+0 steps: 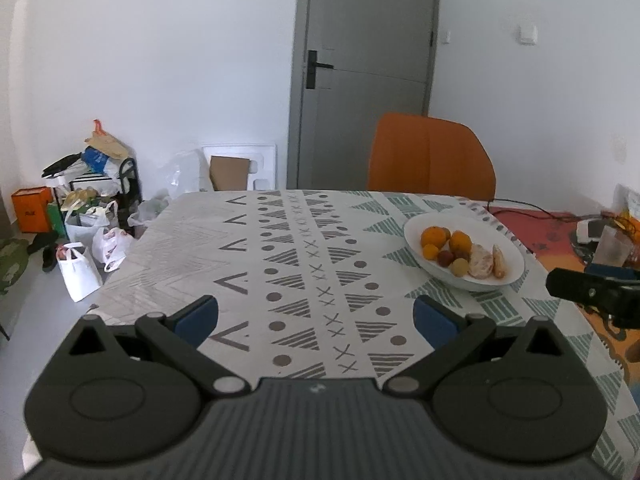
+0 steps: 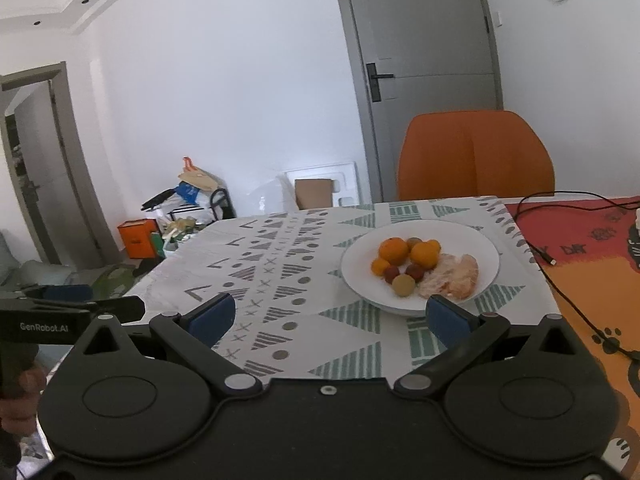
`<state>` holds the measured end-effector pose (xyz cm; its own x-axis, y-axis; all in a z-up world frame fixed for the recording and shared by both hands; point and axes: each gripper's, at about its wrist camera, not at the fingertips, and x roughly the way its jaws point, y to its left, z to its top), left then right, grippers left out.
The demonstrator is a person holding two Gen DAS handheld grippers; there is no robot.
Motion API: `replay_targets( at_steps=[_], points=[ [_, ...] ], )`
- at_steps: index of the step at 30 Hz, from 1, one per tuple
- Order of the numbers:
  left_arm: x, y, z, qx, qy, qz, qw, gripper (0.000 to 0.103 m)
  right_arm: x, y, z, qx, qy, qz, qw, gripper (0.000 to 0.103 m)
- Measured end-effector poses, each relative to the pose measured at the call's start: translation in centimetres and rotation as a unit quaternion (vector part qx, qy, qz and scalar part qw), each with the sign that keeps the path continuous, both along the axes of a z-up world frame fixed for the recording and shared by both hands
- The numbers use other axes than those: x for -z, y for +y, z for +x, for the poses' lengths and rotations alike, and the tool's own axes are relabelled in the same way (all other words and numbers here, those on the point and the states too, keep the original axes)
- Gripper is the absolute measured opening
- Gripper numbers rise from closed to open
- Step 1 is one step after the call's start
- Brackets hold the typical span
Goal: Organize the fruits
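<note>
A white plate point(image 2: 482, 250) on the patterned tablecloth holds several fruits: oranges point(image 2: 393, 251), small red fruits point(image 2: 415, 271), a yellowish round fruit point(image 2: 403, 285) and peeled citrus segments point(image 2: 454, 276). My right gripper point(image 2: 329, 319) hovers just short of the plate's near rim, open and empty. In the left wrist view the same plate point(image 1: 514, 258) lies far right, with oranges point(image 1: 434, 237) and peeled segments point(image 1: 482, 265). My left gripper point(image 1: 316, 319) is open and empty over the tablecloth, well left of the plate. The right gripper point(image 1: 592, 292) shows at that view's right edge.
An orange chair point(image 2: 476, 156) stands behind the table, before a grey door point(image 2: 424, 60). A black cable point(image 2: 568, 304) runs over the red-orange mat point(image 2: 592, 248) on the right. Bags and boxes point(image 1: 84, 216) clutter the floor at left. A hand point(image 2: 20, 404) grips the left tool.
</note>
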<state>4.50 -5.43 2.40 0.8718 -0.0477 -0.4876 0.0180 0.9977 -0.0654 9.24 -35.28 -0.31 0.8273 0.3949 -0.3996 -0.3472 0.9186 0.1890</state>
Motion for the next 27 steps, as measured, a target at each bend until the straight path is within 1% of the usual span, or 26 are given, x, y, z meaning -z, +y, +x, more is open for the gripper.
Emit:
replay_targets(
  at_steps=[6,13,27],
  points=[
    [0.0,1.5,-1.1,-0.016,0.000,-0.004,0.9999,0.103,-0.2,0.9,-0.7,-0.015,0.007,-0.014,1.000,0.103],
    [-0.1,2.9,-1.7,-0.030,0.000,-0.003,0.9995,0.103,-0.1,1.6,-1.1,-0.026,0.006,-0.015,1.000,0.103],
    [0.1,3.6,-1.9,-0.030,0.004,-0.002,0.9995,0.103,0.5,2.3,-0.8,-0.032,0.018,-0.004,0.999,0.103]
  ],
)
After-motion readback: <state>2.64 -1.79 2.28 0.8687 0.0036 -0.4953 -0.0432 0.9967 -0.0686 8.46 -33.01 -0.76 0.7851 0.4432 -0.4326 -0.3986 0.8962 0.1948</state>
